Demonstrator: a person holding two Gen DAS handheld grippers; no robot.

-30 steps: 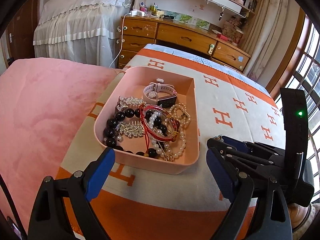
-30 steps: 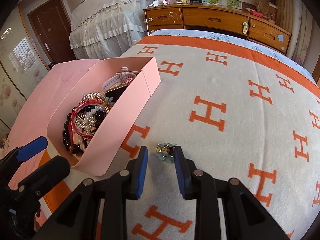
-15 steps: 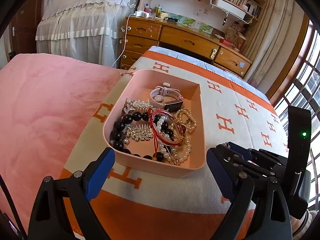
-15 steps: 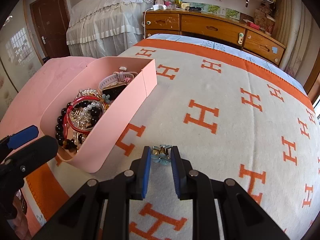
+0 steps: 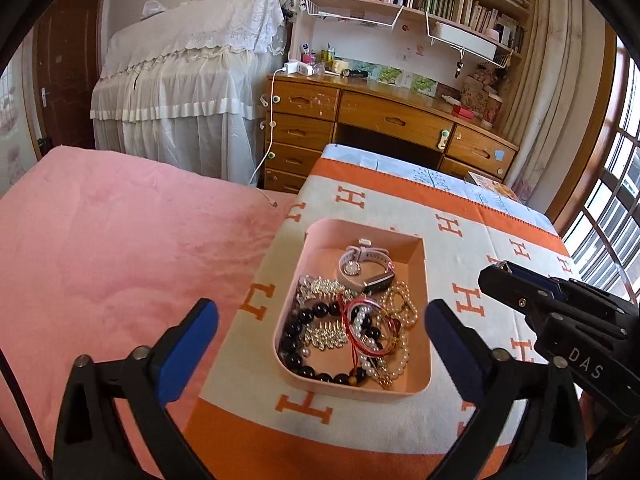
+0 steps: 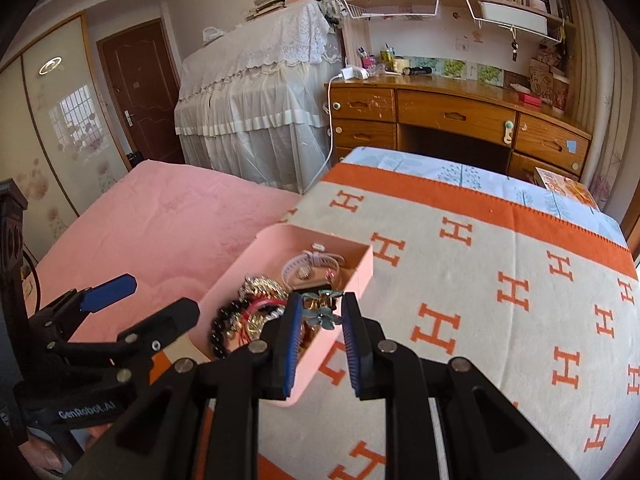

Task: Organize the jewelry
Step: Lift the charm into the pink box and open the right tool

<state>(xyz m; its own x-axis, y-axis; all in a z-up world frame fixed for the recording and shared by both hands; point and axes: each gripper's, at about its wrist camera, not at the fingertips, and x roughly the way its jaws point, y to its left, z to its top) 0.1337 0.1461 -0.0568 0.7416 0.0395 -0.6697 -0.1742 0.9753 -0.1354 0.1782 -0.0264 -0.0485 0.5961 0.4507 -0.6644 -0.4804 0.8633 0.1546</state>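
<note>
Mid-transfer: right tongs (image 6: 320, 314) pinching small teal-and-gold flower clip (image 6: 320, 309) above near-right wall of pink rectangular plastic tray (image 6: 340, 334), left tongs (image 5: 320, 340) spread wide, empty; next, leftward carry over the jewellery, then release.

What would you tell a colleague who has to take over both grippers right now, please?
Right gripper: shut on a small teal flower clip, lifted off the blanket and held above the near end of the pink tray.
Left gripper: open, holding nothing; its jaws have just opened wider.
Tray holds a watch, black bead bracelet, pearl strands, red bangles and silver combs.
Done: clip picked up.
Left: probably lower the clip into the tray and release. No other loose jewelry in view on the blanket.
</note>
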